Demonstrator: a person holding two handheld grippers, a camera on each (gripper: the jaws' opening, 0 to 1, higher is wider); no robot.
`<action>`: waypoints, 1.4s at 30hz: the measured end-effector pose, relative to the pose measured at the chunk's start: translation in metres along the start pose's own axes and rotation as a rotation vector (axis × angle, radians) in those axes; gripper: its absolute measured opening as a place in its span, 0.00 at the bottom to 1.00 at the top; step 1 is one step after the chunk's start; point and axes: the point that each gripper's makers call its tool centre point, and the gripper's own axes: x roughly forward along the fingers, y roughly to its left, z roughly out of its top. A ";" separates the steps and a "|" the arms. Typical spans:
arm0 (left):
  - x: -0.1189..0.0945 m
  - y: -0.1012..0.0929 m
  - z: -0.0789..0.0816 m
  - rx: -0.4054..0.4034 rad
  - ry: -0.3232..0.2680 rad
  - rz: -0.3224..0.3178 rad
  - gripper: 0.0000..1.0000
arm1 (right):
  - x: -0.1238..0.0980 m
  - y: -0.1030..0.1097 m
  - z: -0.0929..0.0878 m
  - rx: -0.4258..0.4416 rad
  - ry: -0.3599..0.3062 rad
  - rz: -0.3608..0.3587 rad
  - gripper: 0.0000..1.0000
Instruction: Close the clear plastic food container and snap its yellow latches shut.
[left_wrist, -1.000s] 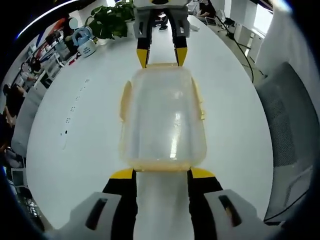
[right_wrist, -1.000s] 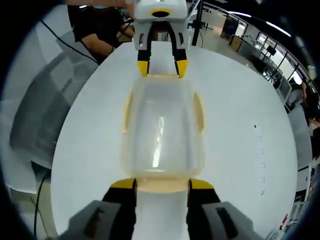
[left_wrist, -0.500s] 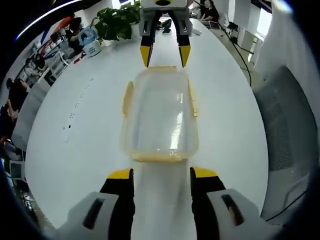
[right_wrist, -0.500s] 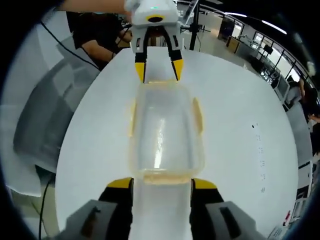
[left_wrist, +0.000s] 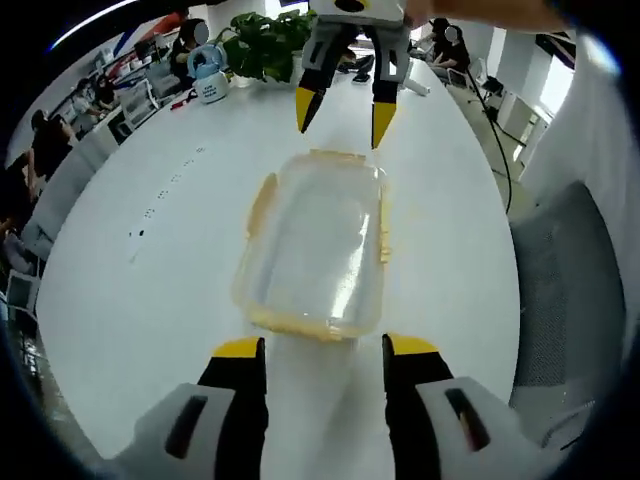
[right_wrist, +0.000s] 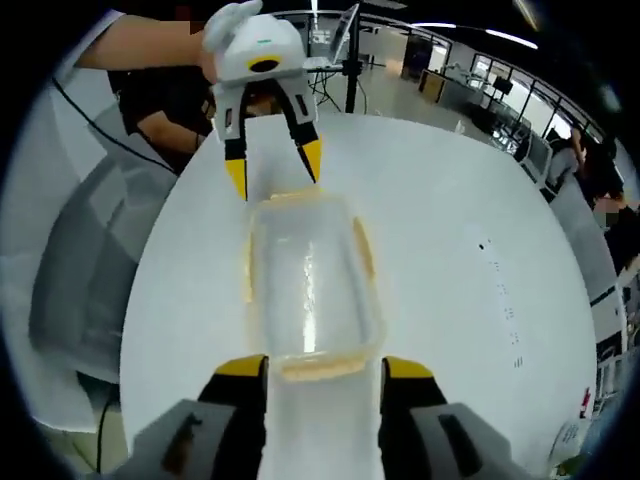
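clear container (left_wrist: 315, 245) with yellow latches (left_wrist: 262, 200) on white table (left_wrist: 130, 300).

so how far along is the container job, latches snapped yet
Looks done: the lid sits on the clear container, yellow latches folded against its sides. In hand: nothing; left gripper and right gripper are open, off its ends. Left: can't confirm every latch clicked.

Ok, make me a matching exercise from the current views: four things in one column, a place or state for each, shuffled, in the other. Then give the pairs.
Things:
1. container
2. left gripper
3. potted plant
4. office chair

Places or states:
A. off the table's edge
B. jaws open, just short of one end of the container
C. lid on, lying on the white table
D. at the table's far end, by a light blue kettle

Pairs: 1-C, 2-B, 3-D, 4-A
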 end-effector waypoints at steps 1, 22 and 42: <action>0.000 0.001 0.001 -0.016 -0.006 0.008 0.42 | 0.000 0.001 0.003 0.014 -0.013 0.000 0.41; 0.006 0.022 0.011 -0.414 -0.047 0.195 0.37 | 0.003 -0.011 0.005 0.373 -0.059 -0.116 0.42; 0.011 0.024 0.004 -0.711 -0.113 0.203 0.41 | 0.017 -0.007 -0.007 0.649 -0.103 -0.139 0.46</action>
